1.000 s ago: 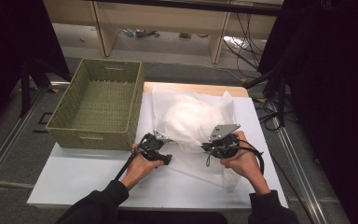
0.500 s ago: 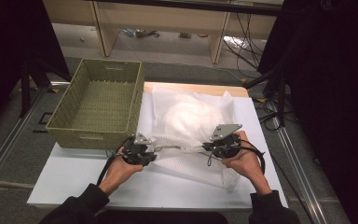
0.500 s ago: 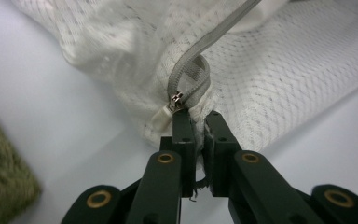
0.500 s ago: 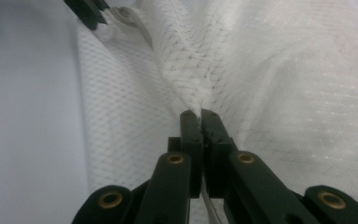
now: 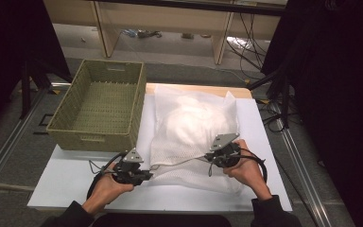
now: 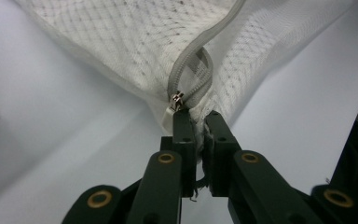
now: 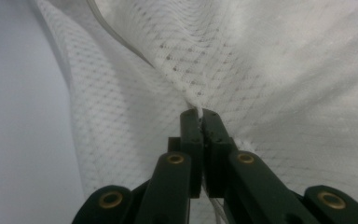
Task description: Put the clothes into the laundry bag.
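Observation:
A white mesh laundry bag with something pale and bulky inside lies on the white board. My left gripper is at the bag's near left corner. In the left gripper view its jaws are shut on the fabric at the end of the grey zipper, with the metal zipper pull just beyond the tips. My right gripper is at the near right part of the bag. Its jaws are shut on a pinch of mesh. The zipper edge runs taut between the two grippers.
A woven green basket stands with nothing in it at the left, next to the bag and partly off the board. Cables trail from both grippers. Shelving and floor cables lie beyond the table; dark curtains flank both sides.
My left hand has moved left and toward the person, away from the right gripper, drawing the bag's near edge out. The right hand has stayed put.

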Demonstrator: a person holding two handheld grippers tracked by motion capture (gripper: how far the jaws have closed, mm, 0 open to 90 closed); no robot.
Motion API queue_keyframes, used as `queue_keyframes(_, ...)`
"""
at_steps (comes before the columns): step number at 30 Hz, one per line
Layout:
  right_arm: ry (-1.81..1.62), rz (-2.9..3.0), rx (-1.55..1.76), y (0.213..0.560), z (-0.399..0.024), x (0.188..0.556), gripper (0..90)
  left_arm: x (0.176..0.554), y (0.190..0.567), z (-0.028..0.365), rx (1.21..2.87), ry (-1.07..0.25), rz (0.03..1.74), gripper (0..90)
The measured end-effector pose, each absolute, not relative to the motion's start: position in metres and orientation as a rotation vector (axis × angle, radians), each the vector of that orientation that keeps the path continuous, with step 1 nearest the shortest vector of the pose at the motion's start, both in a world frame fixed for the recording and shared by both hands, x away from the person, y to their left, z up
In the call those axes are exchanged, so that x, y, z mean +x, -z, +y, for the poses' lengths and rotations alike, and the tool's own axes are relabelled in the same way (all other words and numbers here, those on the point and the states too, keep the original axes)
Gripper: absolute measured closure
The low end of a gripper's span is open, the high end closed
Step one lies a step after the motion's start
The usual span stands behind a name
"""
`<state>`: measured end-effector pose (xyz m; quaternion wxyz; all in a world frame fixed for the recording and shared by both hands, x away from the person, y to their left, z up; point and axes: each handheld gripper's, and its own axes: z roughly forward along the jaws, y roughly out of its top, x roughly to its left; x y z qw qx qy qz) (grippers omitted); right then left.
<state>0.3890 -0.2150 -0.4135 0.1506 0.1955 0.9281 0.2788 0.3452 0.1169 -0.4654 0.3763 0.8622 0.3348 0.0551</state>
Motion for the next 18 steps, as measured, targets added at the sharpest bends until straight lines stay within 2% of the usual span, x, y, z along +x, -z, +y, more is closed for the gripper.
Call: queue_keyframes(18, -0.69, 2.772, 0.537, 0.454, -0.206, 0.385, 89.6, 0.333, 0.475, 0.127, 2.322, -0.208, 0.832, 85.3)
